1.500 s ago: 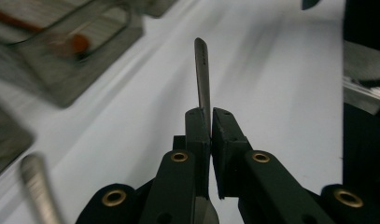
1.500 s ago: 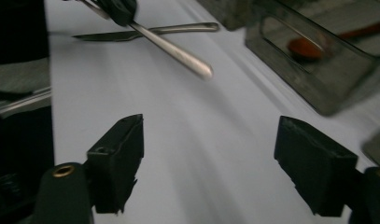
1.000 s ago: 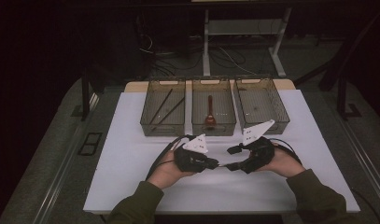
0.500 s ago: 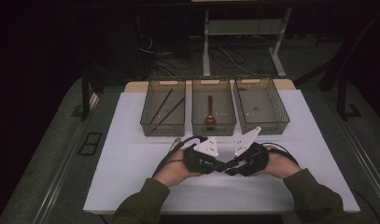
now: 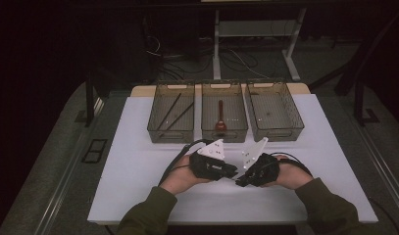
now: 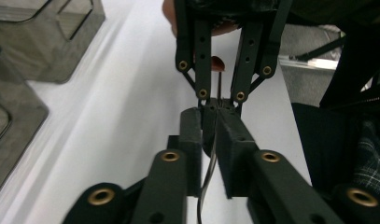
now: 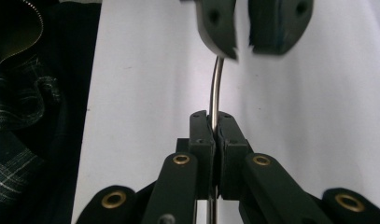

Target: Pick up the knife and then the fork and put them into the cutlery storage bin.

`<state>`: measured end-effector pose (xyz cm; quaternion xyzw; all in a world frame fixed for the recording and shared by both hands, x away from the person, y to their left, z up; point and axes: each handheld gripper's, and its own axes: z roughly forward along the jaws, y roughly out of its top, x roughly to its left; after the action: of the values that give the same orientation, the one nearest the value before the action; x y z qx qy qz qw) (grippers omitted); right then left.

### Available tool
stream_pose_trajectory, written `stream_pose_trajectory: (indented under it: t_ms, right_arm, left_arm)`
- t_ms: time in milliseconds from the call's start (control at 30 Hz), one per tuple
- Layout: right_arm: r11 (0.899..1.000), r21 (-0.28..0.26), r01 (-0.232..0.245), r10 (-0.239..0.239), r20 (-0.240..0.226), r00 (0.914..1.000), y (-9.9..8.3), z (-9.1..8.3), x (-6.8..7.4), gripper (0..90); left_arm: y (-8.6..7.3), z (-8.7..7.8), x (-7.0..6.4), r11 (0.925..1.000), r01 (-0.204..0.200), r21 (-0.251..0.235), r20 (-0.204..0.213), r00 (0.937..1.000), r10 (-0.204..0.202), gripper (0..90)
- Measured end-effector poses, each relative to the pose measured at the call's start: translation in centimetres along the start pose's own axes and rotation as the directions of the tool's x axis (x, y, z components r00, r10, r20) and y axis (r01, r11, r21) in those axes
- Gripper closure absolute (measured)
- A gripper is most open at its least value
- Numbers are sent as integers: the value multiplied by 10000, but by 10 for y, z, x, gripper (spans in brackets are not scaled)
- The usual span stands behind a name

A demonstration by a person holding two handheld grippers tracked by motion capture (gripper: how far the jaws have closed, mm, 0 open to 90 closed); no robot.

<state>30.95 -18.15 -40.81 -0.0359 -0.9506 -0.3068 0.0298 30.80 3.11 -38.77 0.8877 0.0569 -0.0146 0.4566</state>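
Note:
A thin, slightly bent metal rod [image 7: 216, 88] runs between my two grippers, which meet tip to tip over the white table [image 5: 138, 161] near its front middle. My right gripper [image 7: 214, 123] is shut on the rod, which passes on through its jaws toward the camera. Facing it, my left gripper [image 6: 209, 126] has the rod [image 6: 207, 182] between its jaws, which stand a little apart. In the high view the left gripper [image 5: 235, 173] and right gripper [image 5: 238, 182] almost touch. The right gripper [image 6: 220, 95] appears head-on in the left gripper view, and the left gripper [image 7: 242, 44] at the top of the right gripper view.
Three clear trays stand in a row at the back. The left tray [image 5: 170, 138] holds thin black sticks [image 5: 168, 113]. A red-brown spoon [image 5: 220, 117] lies in the middle tray [image 5: 224, 138]. The right tray [image 5: 276, 136] looks bare. Table edges lie close on both sides.
Both hands have moved inward, and the two grippers, apart a second ago, now meet tip to tip at the front middle of the table.

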Motion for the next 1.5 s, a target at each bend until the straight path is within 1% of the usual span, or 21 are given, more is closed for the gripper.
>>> stream_pose_trajectory:
  t_ms: [100, 267, 433, 567, 600, 700, 833, 867, 1000, 1067, 1100, 1133, 1167, 1200, 1233, 1267, 1300, 1333, 1400, 1433, 1500]
  right_arm:
    - [9997, -49, -243, 244, 154, 9996, -2, -2, -2, 857]
    - [9986, -77, -521, 523, 358, 9980, -10, -3, -6, 857]
    - [9961, -121, -873, 879, 604, 9943, -18, -7, -9, 856]
    - [9937, -143, -1109, 1118, 844, 9901, -23, -10, -11, 856]
    - [9917, -152, -1277, 1285, 823, 9883, -23, -11, -11, 856]
    - [9902, -173, -1388, 1398, 1039, 9847, -26, -13, -13, 856]
    - [9863, -290, -1621, 1645, 1351, 9771, -29, -17, -16, 856]
    - [9857, -358, -1644, 1679, 1458, 9750, -30, -18, -17, 856]
    - [9731, -725, -2189, 2282, 1681, 9590, -32, -28, -19, 854]
    - [9696, -898, -2277, 2407, 1794, 9539, -34, -33, -20, 855]
    - [9660, -959, -2402, 2544, 1841, 9494, -34, -35, -21, 855]
    - [9610, -1040, -2562, 2719, 1868, 9440, -34, -37, -21, 855]
    - [9616, -1048, -2537, 2702, 1980, 9422, -35, -39, -22, 855]
    - [9589, -1111, -2609, 2791, 2055, 9380, -36, -41, -22, 855]
    - [9553, -1203, -2699, 2903, 2109, 9334, -37, -43, -23, 855]
    - [9451, -1363, -2970, 3206, 2100, 9237, -37, -45, -22, 854]
    - [9428, -1451, -3002, 3263, 2160, 9203, -37, -47, -24, 854]
    - [9364, -1533, -3156, 3439, 2229, 9122, -38, -50, -24, 855]
    - [9302, -1697, -3255, 3584, 2286, 9052, -39, -55, -25, 855]
    - [9274, -1778, -3290, 3646, 2333, 9015, -40, -57, -26, 855]
    - [9216, -1920, -3374, 3780, 2449, 8929, -42, -62, -28, 855]
  left_arm:
    - [-3, -4, 1, 9992, 303, -262, -72, 9995, -305, 664]
    - [-10, -14, 4, 9961, 631, -609, -278, 9975, -649, 588]
    - [-21, -29, 2, 9919, 827, -966, -788, 9928, -904, 494]
    - [-35, -42, 0, 9872, 1039, -1213, -1311, 9841, -1197, 453]
    - [-38, -46, -1, 9855, 1123, -1273, -1460, 9806, -1306, 444]
    - [-50, -57, -3, 9801, 1274, -1520, -1885, 9697, -1552, 415]
    - [-66, -72, -6, 9710, 1509, -1854, -2459, 9496, -1946, 376]
    - [-69, -75, -7, 9686, 1585, -1917, -2637, 9423, -2064, 369]
    - [-85, -85, -11, 9593, 1827, -2152, -3190, 9153, -2459, 314]
    - [-92, -87, -14, 9523, 2023, -2283, -3394, 9003, -2726, 270]
    - [-95, -87, -15, 9488, 2098, -2361, -3535, 8910, -2850, 241]
    - [-98, -88, -16, 9483, 2118, -2363, -3617, 8866, -2882, 210]
    - [-100, -88, -17, 9467, 2176, -2377, -3667, 8824, -2949, 193]
    - [-103, -88, -18, 9427, 2245, -2468, -3727, 8760, -3062, 175]
    - [-105, -89, -19, 9414, 2293, -2473, -3795, 8710, -3119, 152]
    - [-107, -89, -20, 9403, 2340, -2470, -3904, 8641, -3176, 131]
    - [-109, -89, -22, 9382, 2387, -2507, -4009, 8565, -3251, 116]
    - [-111, -90, -22, 9365, 2414, -2542, -4078, 8513, -3301, 89]
    - [-115, -91, -24, 9285, 2605, -2647, -4124, 8398, -3532, 19]
    - [-117, -91, -25, 9247, 2675, -2709, -4146, 8345, -3629, 10]
    - [-119, -91, -27, 9244, 2718, -2677, -4304, 8246, -3671, 0]
